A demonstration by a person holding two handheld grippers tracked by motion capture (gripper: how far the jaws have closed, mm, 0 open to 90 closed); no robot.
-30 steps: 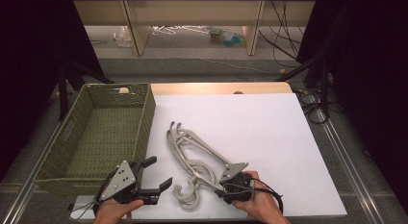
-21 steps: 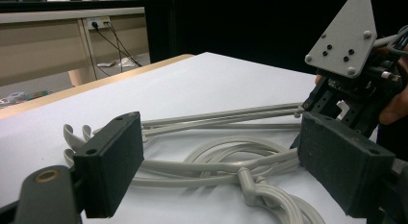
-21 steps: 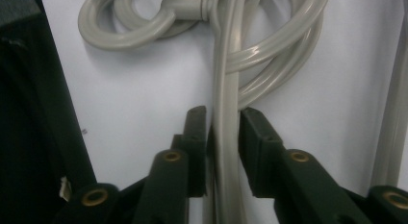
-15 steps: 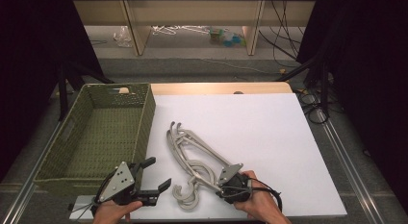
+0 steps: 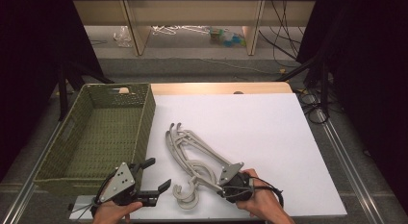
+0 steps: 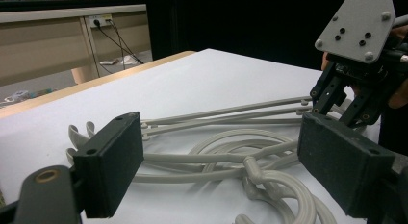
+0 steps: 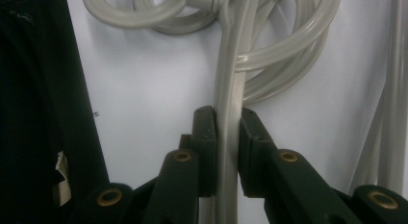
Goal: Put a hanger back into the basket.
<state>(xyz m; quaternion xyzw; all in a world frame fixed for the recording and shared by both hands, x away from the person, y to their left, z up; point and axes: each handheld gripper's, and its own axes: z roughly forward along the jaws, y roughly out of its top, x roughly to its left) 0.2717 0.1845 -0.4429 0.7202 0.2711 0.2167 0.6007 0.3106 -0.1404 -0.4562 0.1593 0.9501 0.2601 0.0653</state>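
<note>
A heap of grey plastic hangers point(image 5: 192, 159) lies on the white worktop point(image 5: 269, 132), near its front edge and just right of the green woven basket point(image 5: 96, 137). The right gripper point(image 5: 226, 180) sits at the heap's right end; its jaws have just been closing and now pinch one hanger's flat bar point(image 7: 227, 137), with the pads pressing on both sides of it. The hangers' hooks point(image 7: 159, 12) curl just ahead of that grip. The left gripper point(image 5: 156, 178) rests at the front of the worktop, between the basket and the hooks, its jaws spread wide with nothing between them, pointing across at the heap point(image 6: 231, 152).
</note>
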